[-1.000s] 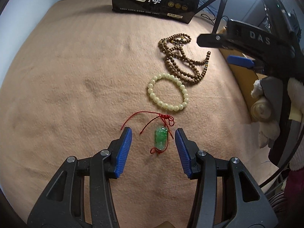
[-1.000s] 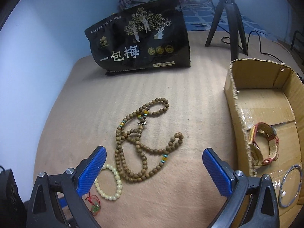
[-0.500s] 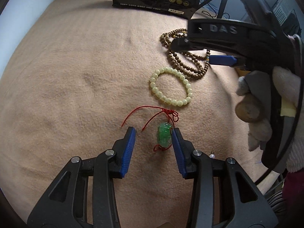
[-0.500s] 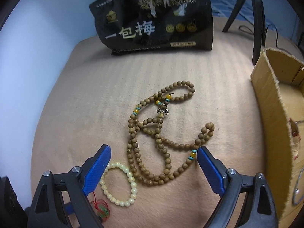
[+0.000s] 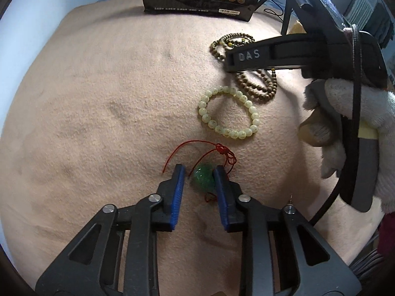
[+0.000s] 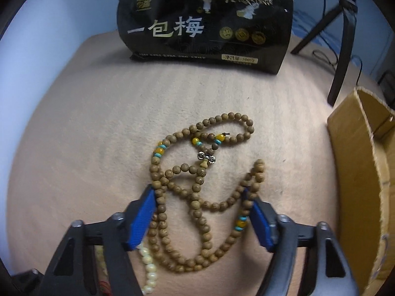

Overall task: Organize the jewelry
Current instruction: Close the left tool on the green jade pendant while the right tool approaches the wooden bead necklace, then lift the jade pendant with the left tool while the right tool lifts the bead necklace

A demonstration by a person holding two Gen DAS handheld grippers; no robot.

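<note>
A green pendant (image 5: 204,179) on a red cord (image 5: 223,151) lies on the tan blanket. My left gripper (image 5: 199,172) is open around it; the right pad touches the pendant, the left pad stands apart. A cream bead bracelet (image 5: 228,112) lies just beyond. A long brown wooden bead necklace (image 6: 197,197) lies coiled on the blanket. My right gripper (image 6: 199,192) is open, low over the necklace, with its blue pads on either side of the coils. The bracelet's edge also shows by the right gripper's left pad in the right wrist view (image 6: 148,268).
A black snack bag (image 6: 207,19) stands at the far edge of the blanket. A cardboard box (image 6: 360,180) sits to the right. A black tripod (image 6: 343,37) stands behind it. The right gripper's body and gloved hand (image 5: 345,113) fill the right of the left wrist view.
My left gripper has narrowed and moved forward, bringing the pendant between its pads. My right gripper has come down and forward over the wooden necklace, its jaws narrowing.
</note>
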